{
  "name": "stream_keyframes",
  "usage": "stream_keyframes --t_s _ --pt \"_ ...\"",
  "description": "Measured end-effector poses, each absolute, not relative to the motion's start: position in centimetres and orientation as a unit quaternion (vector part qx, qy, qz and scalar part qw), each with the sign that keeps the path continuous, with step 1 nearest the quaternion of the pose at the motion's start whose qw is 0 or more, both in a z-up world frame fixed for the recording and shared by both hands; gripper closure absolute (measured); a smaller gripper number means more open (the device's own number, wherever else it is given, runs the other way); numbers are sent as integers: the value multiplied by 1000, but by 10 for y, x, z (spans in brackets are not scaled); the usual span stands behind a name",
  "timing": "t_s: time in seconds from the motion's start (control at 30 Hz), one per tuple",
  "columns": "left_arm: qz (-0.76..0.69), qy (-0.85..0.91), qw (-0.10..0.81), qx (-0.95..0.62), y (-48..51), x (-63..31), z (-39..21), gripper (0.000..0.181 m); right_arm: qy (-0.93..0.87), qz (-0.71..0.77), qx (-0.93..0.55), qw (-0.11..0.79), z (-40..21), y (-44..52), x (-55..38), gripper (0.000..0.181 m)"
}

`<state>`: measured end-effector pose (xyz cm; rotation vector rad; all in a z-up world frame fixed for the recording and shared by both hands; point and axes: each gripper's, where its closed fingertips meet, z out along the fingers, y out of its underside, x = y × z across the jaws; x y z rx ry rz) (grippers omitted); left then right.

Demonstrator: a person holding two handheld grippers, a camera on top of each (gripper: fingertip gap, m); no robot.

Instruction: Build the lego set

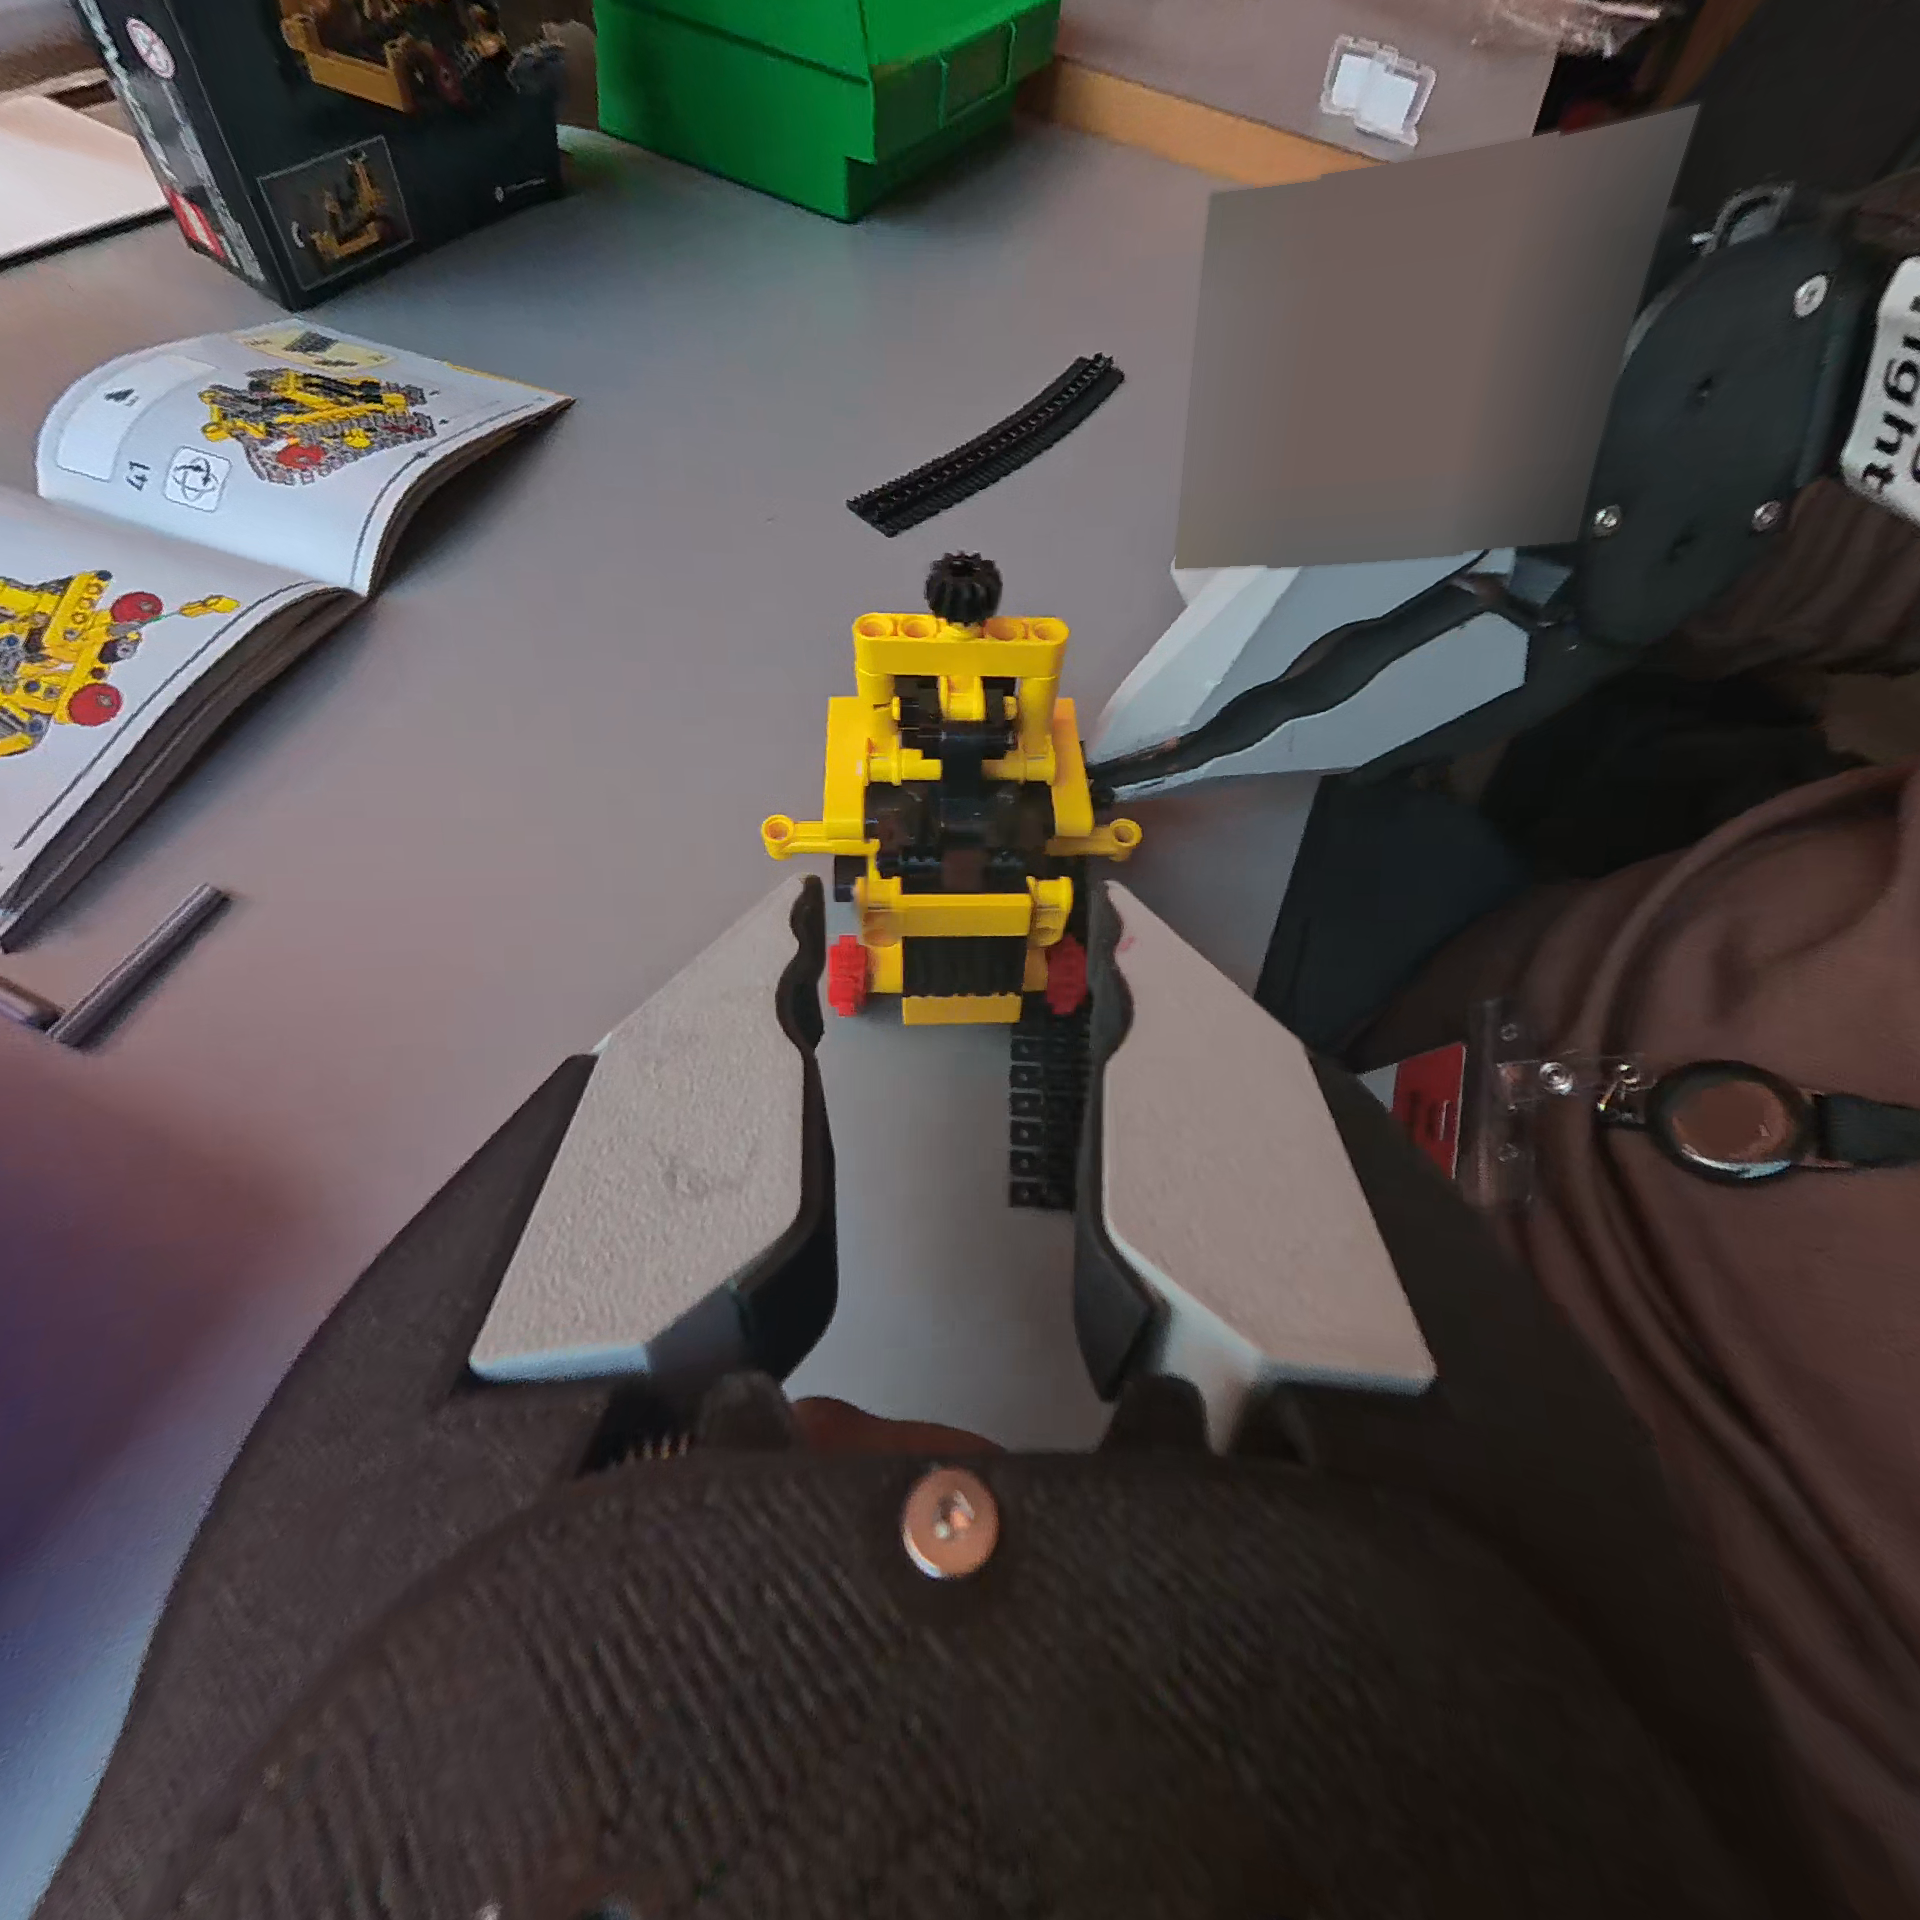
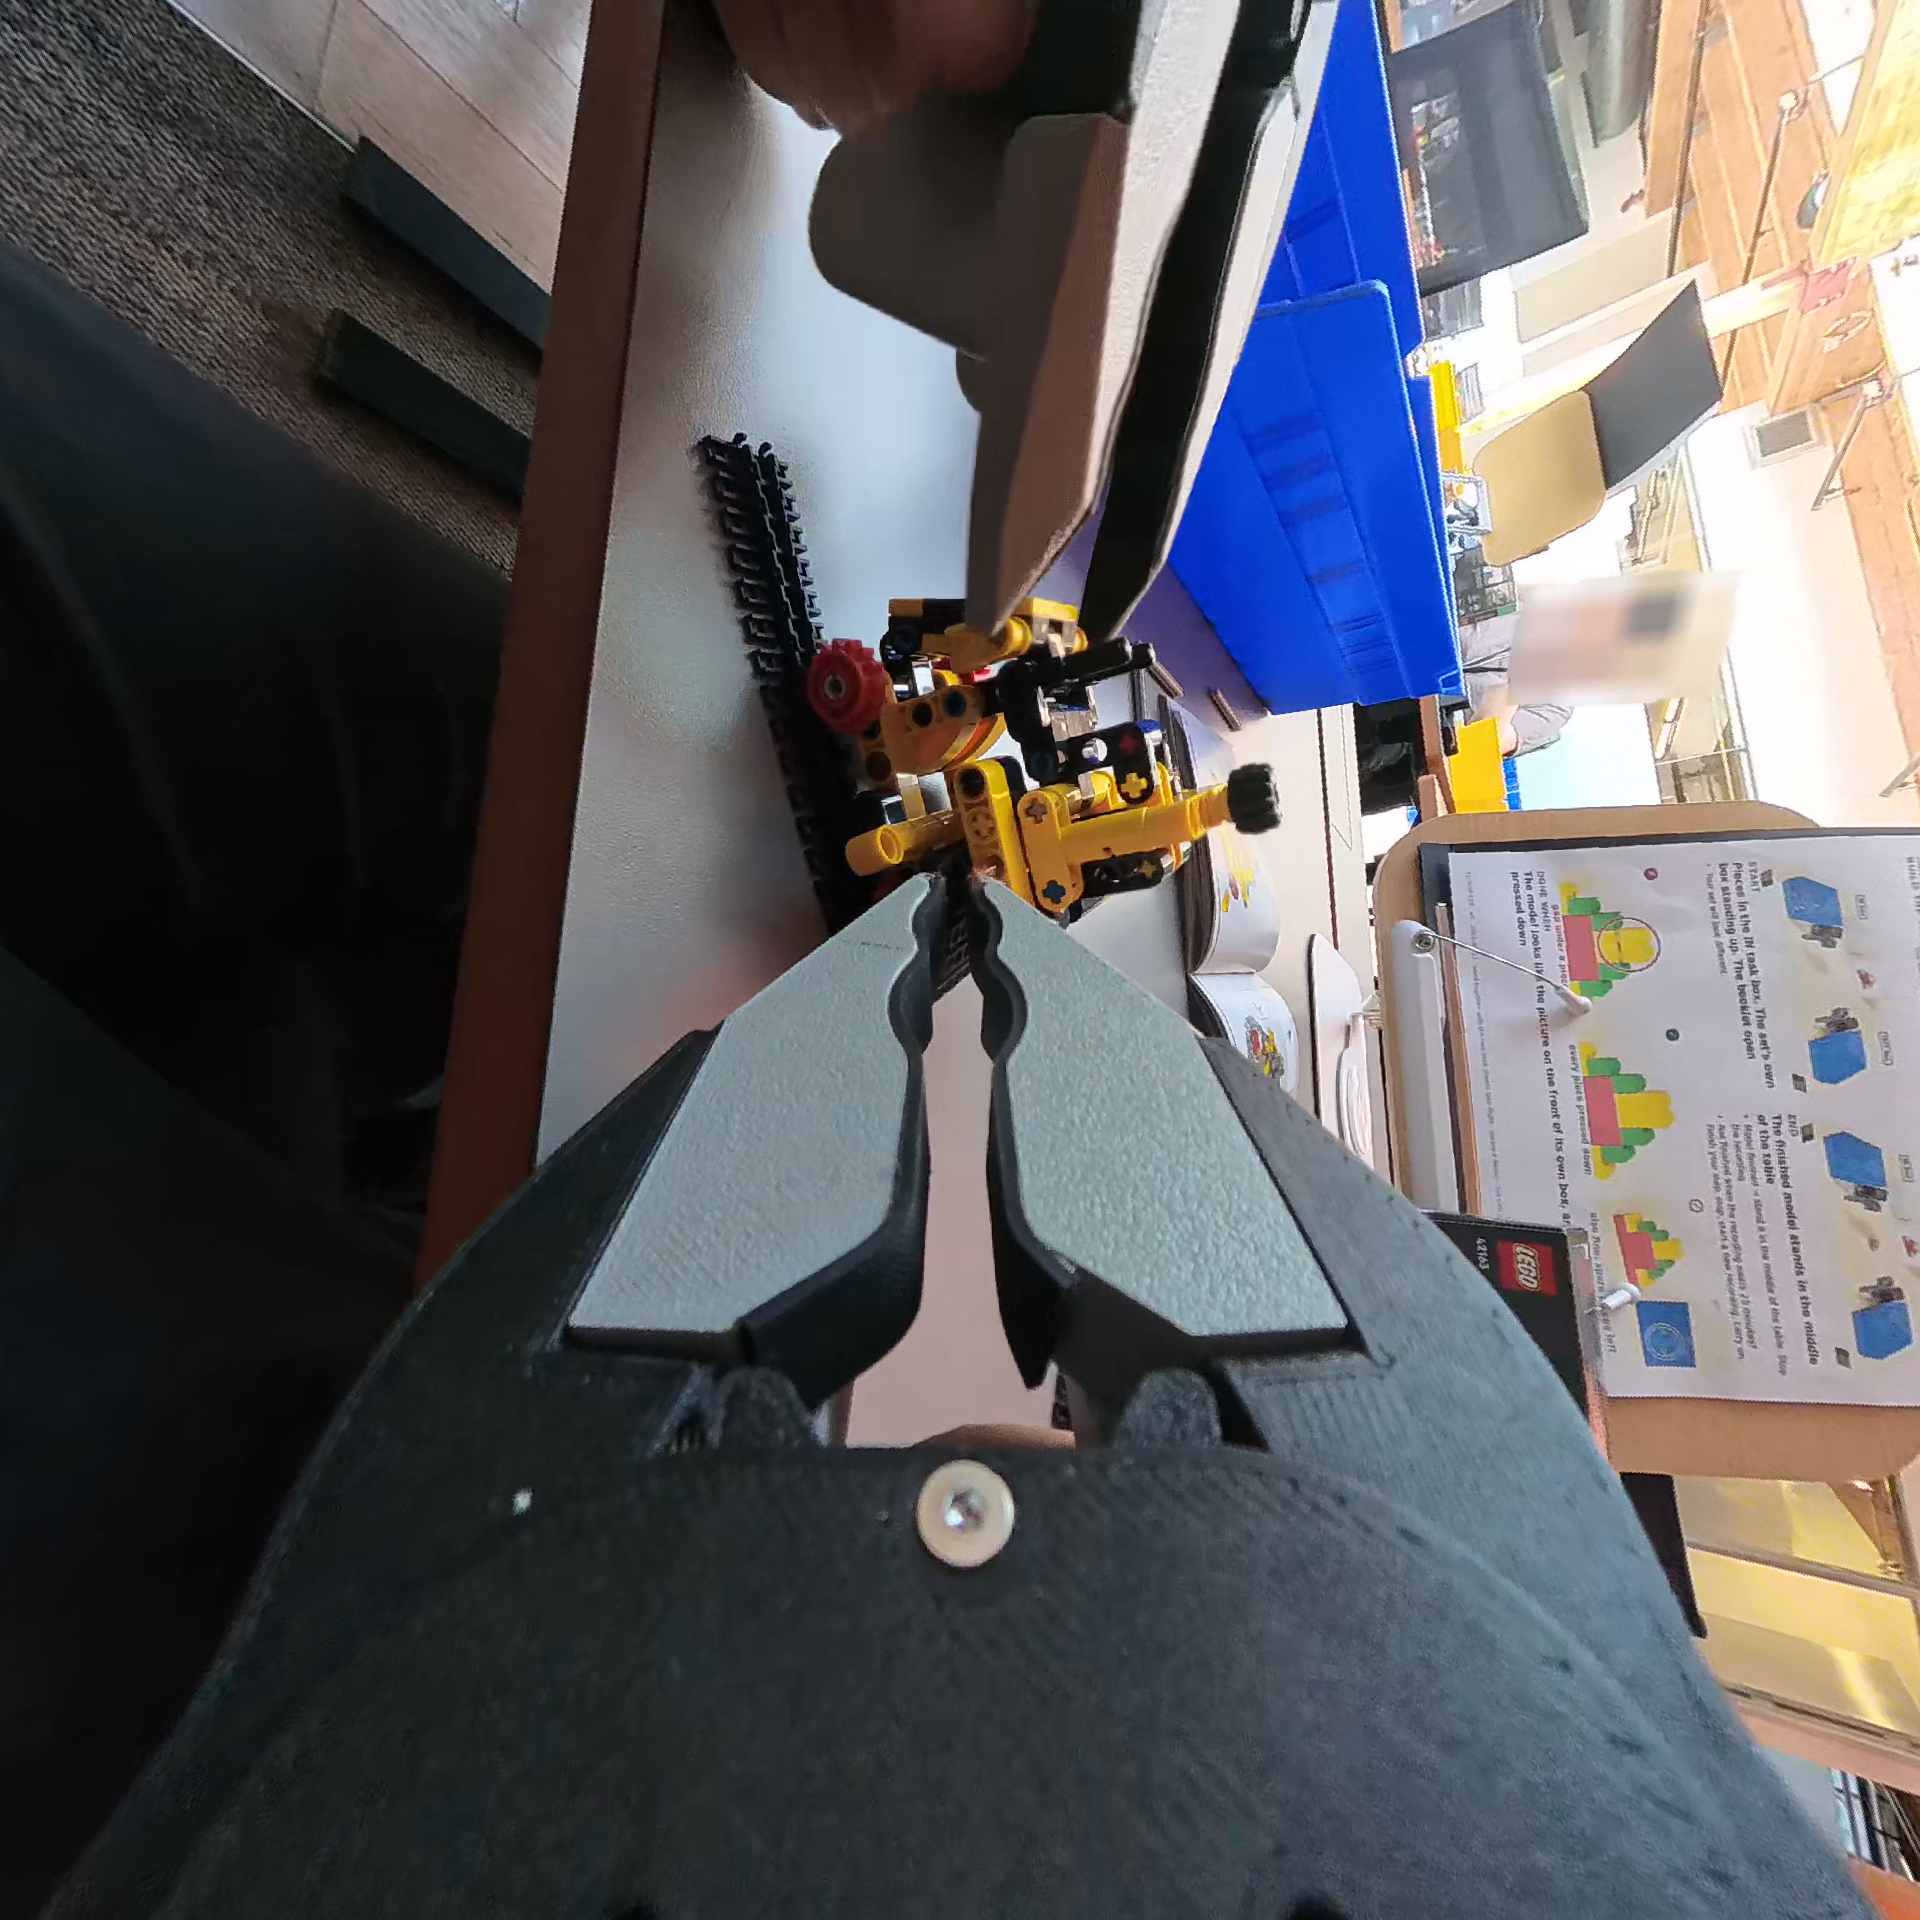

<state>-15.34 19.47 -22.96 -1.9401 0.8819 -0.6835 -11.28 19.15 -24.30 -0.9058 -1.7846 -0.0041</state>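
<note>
Lego model (image 1: 951, 821), a yellow and black vehicle w/ red gears, sits near the front edge of the grey worktop (image 1: 582, 727), close to the person. The left gripper (image 1: 951, 940) clamps the model's rear end between its fingers. The right gripper (image 2: 954, 894) is nearly closed, pinching the end of a black track strip (image 2: 790, 665) that runs under the model's side. A second track strip (image 1: 987, 447) lies apart on the worktop, beyond the model; the instruction booklet (image 1: 260, 499) lies open to the left.

Risks, as a judgement: the strip is floppy, so it may slip off the red gear (image 2: 844, 684) teeth while being wrapped. Pulling hard could twist the model in the left gripper or pop parts loose. The worktop edge is close, so dropped bits could fall to the floor.
</note>
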Motion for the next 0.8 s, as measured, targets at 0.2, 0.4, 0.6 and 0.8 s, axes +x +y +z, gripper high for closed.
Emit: stream_keyframes --t_s 0.2,0.4,0.6,0.8 --pt "-290 358 416 -784 199 -152 -234 133 -751 2 -382 539 -244 191 -113 181" --pt "-275 366 417 -785 197 -146 -236 140 -745 19 -398 534 -245 193 -112 181" --pt "-243 357 422 -797 195 -144 -236 140 -711 85 -451 533 -243 193 -109 181" --pt "-228 349 424 -804 194 -143 -237 140 -691 115 -473 535 -242 194 -108 181"
